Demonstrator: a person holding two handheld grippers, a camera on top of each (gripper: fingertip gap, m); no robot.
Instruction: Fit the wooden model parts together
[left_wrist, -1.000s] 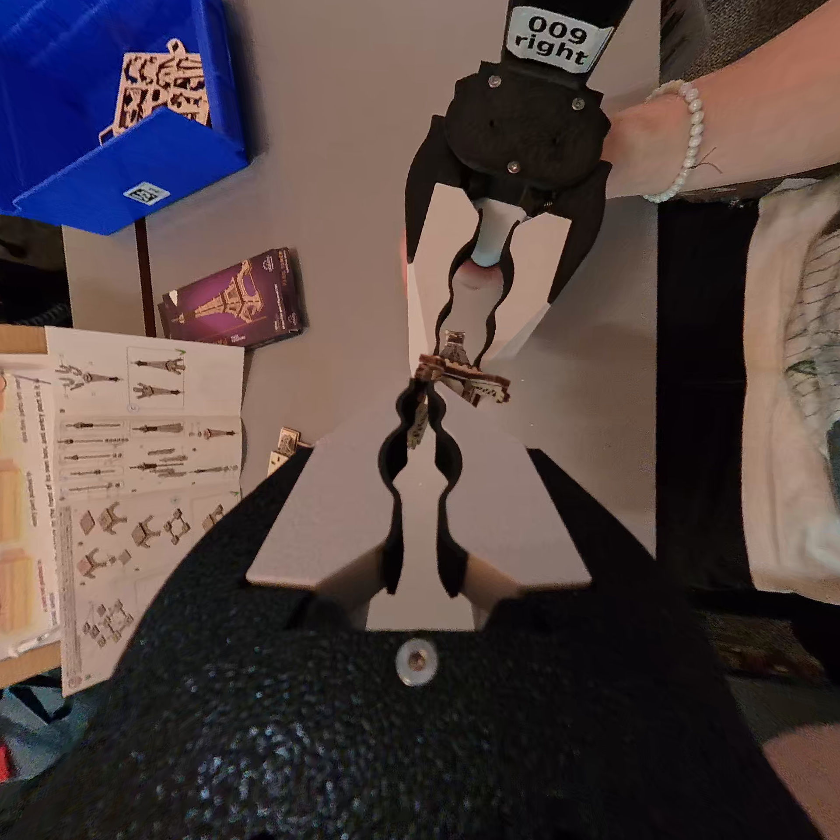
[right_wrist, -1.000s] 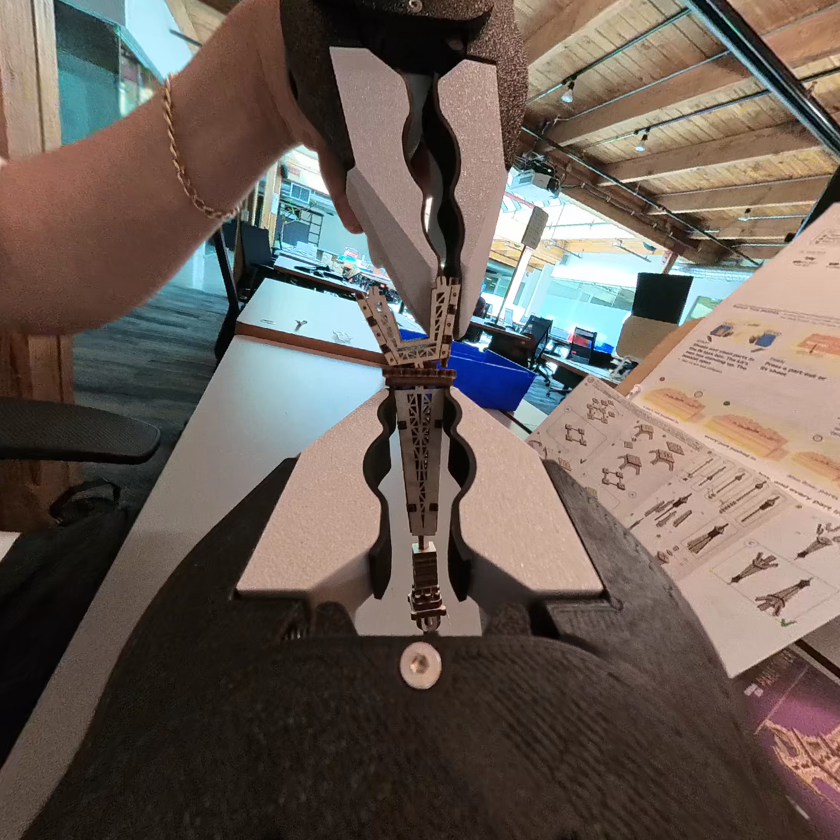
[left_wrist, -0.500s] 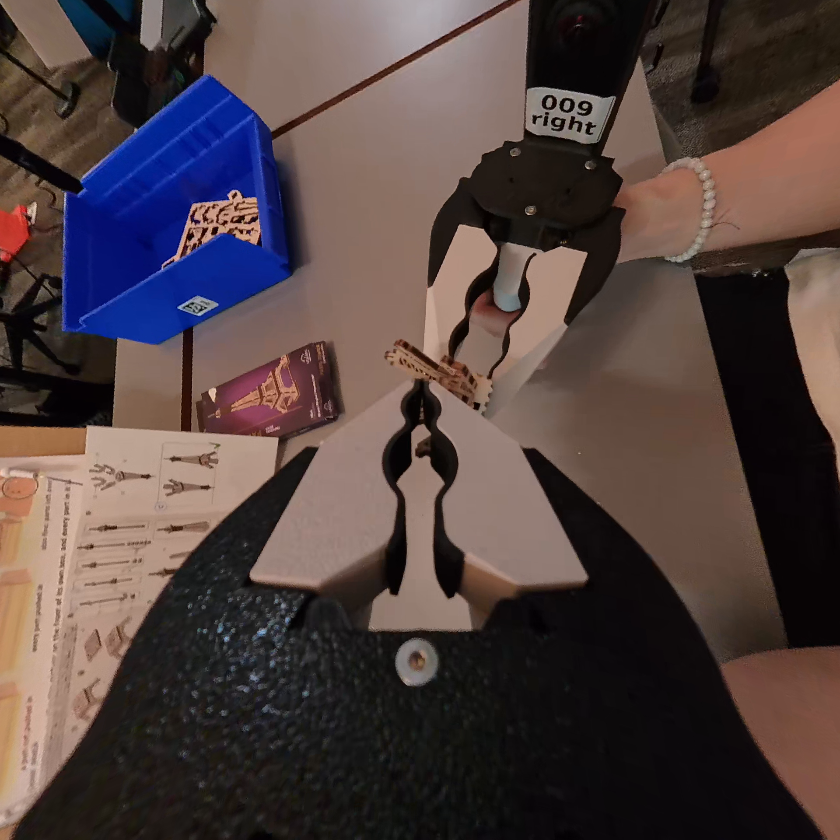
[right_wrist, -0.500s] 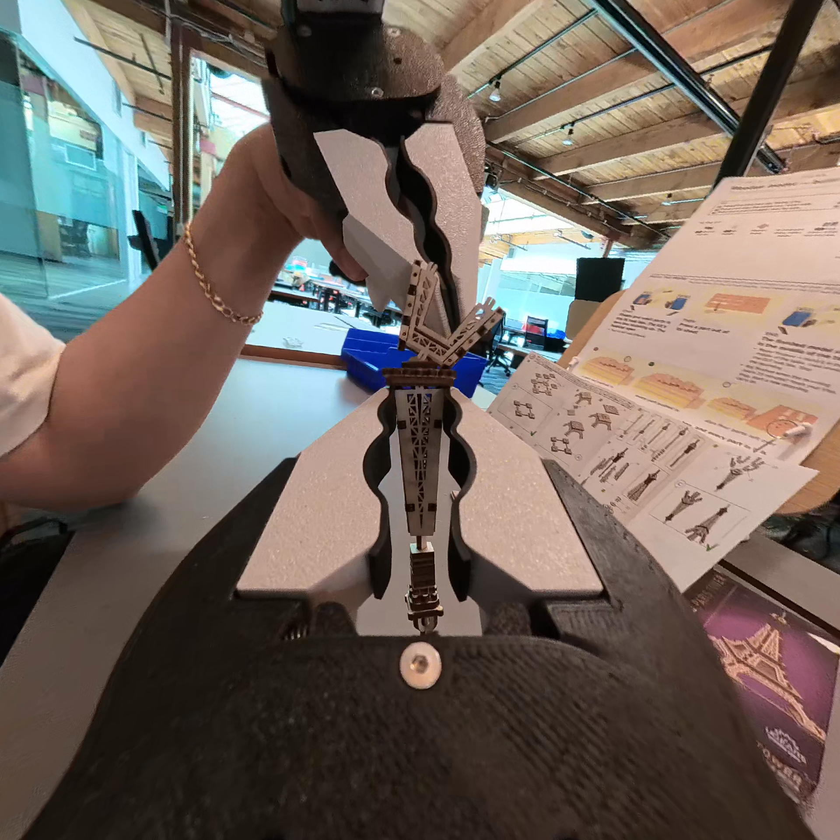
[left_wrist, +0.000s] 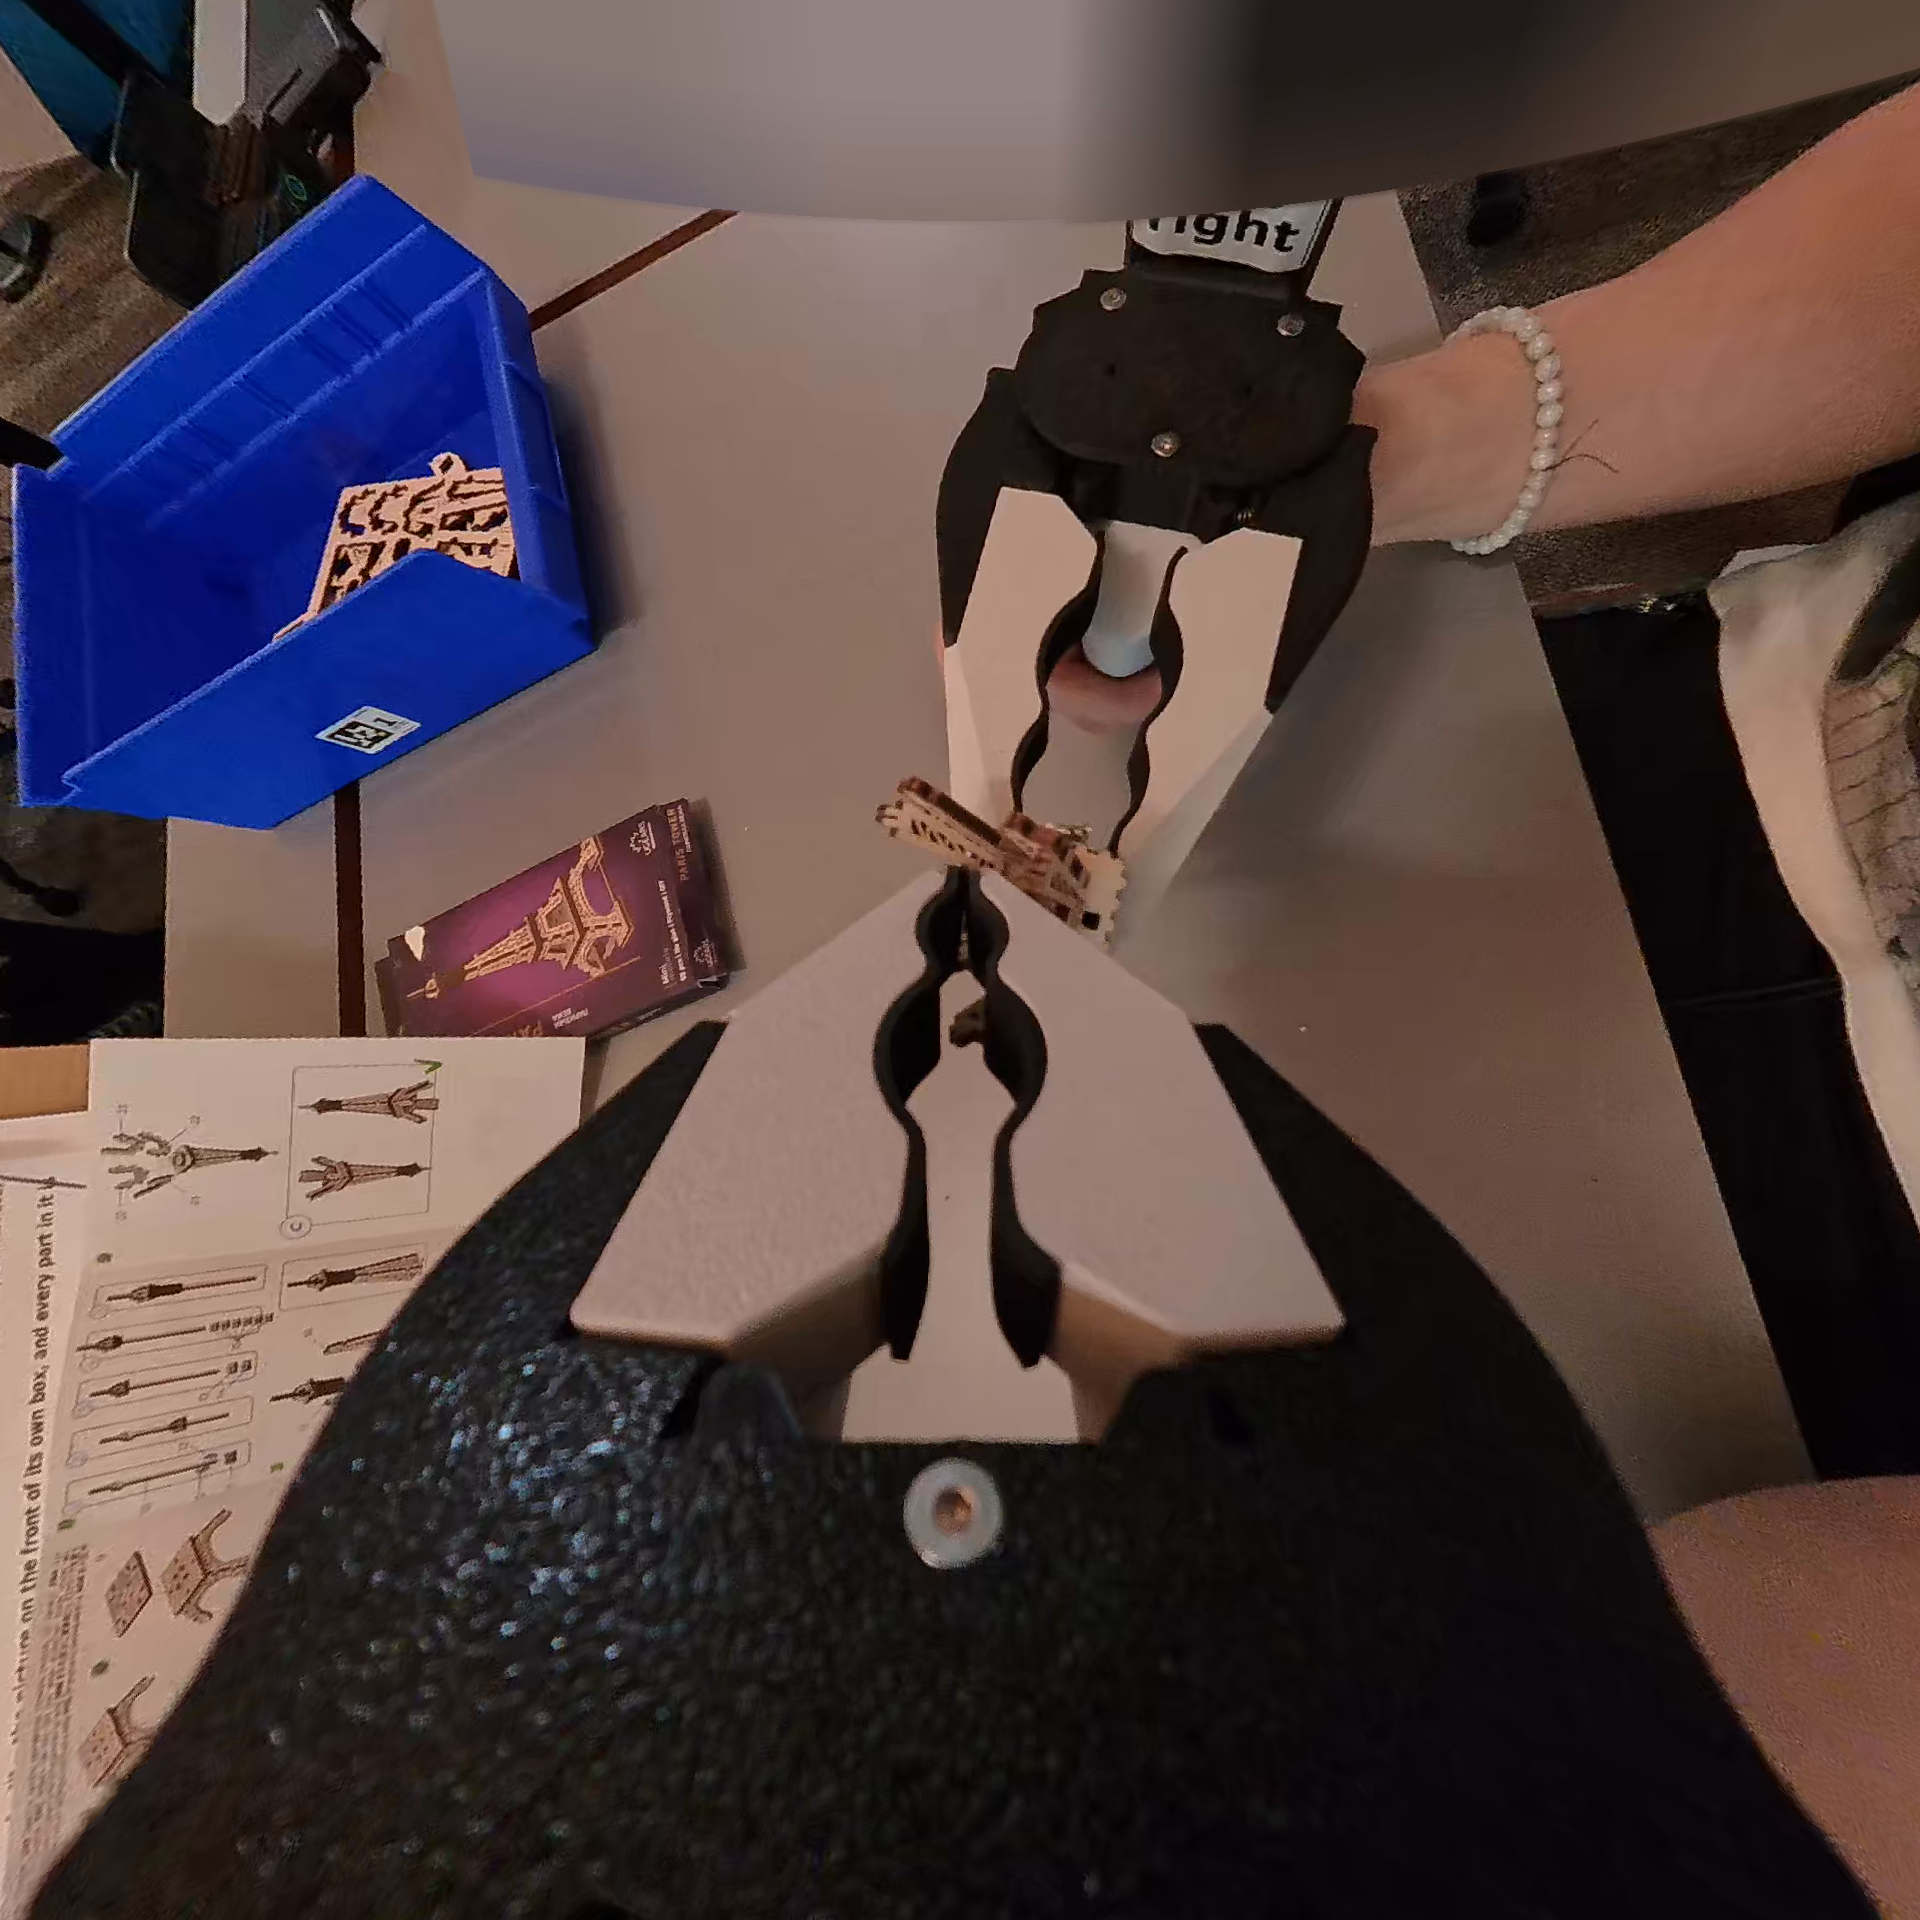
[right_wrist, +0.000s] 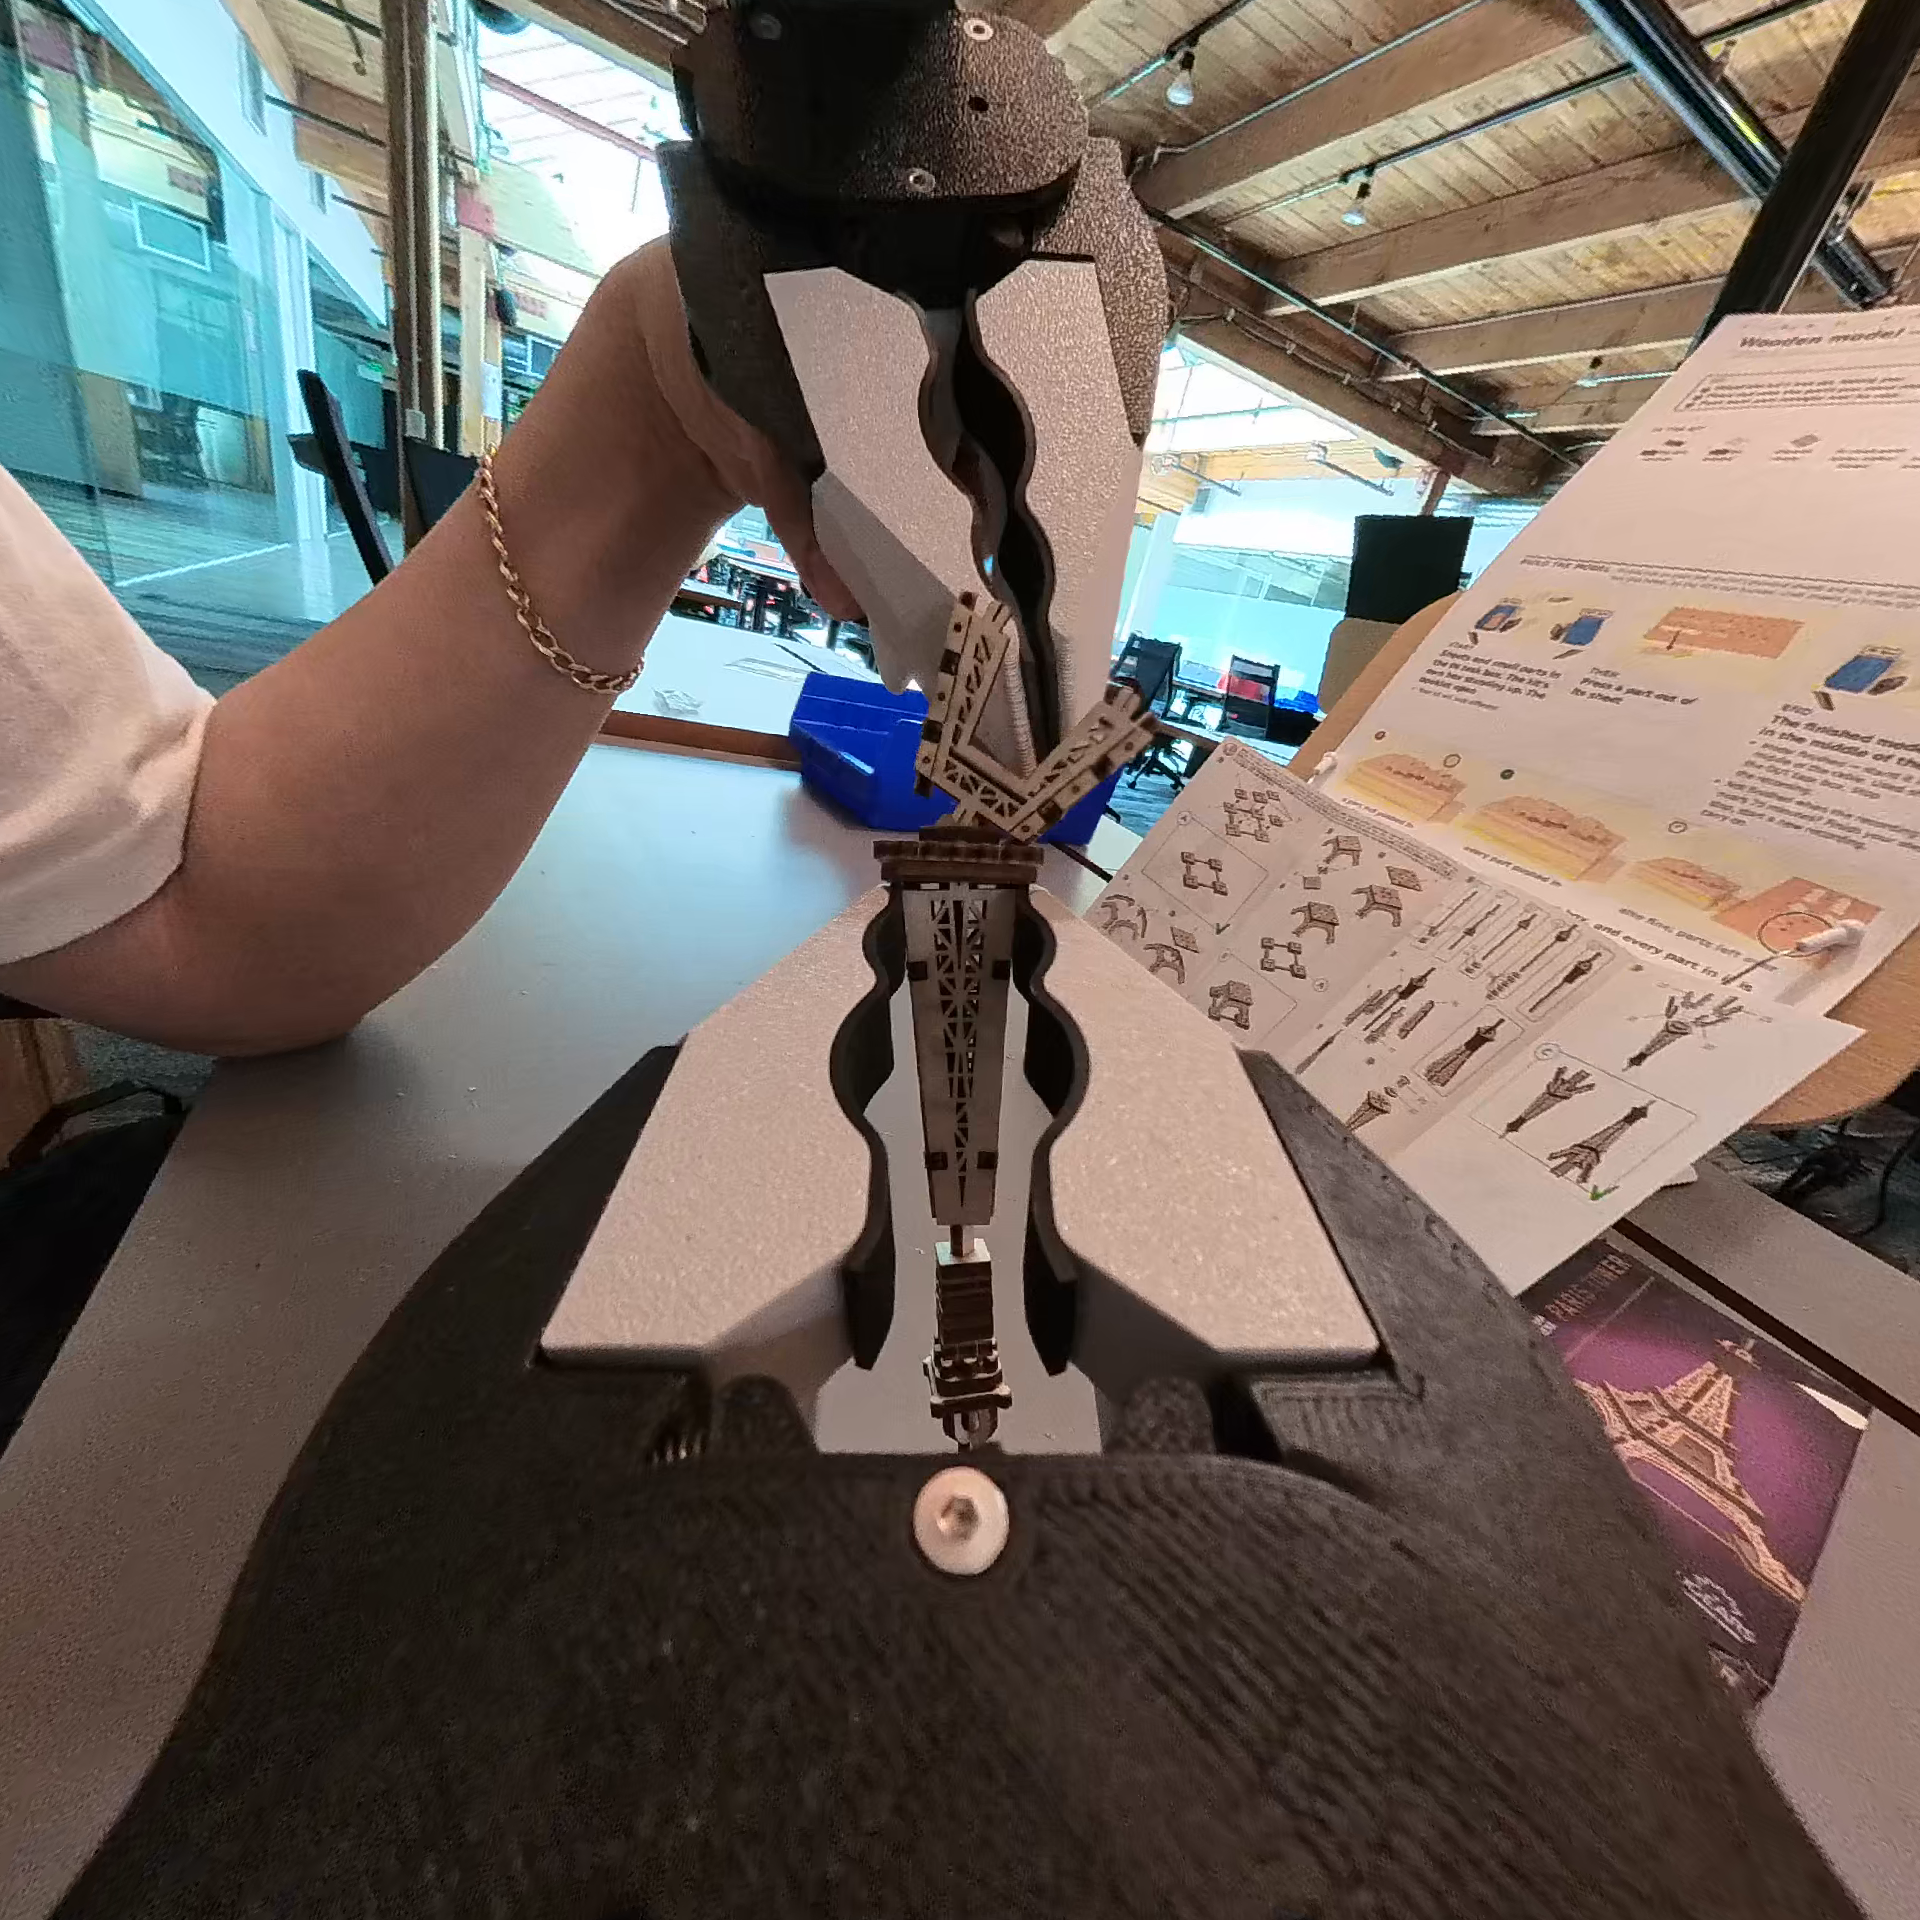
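Observation:
My right gripper (right_wrist: 958, 883) is shut on the slim wooden tower body (right_wrist: 956, 1039), with the spire pointing back at its camera. A V-shaped wooden leg part (right_wrist: 1023, 758) sits tilted against the tower's wide platform end (right_wrist: 956, 854). My left gripper (right_wrist: 1008, 707) comes down from above and is shut on one arm of that leg part. In the left wrist view, my left gripper (left_wrist: 951, 883) pinches the leg part (left_wrist: 987, 847) right in front of the right gripper (left_wrist: 1070, 831). Both are held above the grey table (left_wrist: 790, 520).
A blue bin (left_wrist: 208, 727) holding a cut wooden sheet (left_wrist: 426, 540) stands at the far left. A purple model box (left_wrist: 561, 935) and a printed instruction sheet (left_wrist: 208, 1299) lie beside it. In the right wrist view the instruction sheet (right_wrist: 1455, 1018) leans on a board (right_wrist: 1714, 623). A person's forearm (right_wrist: 395, 810) rests on the table. The grippers are tip to tip, or close to it.
The leg part has tilted from an upright V to leaning right on the tower's platform. The left gripper has swung and pulled back from the table, so more of it shows. Both stay shut.

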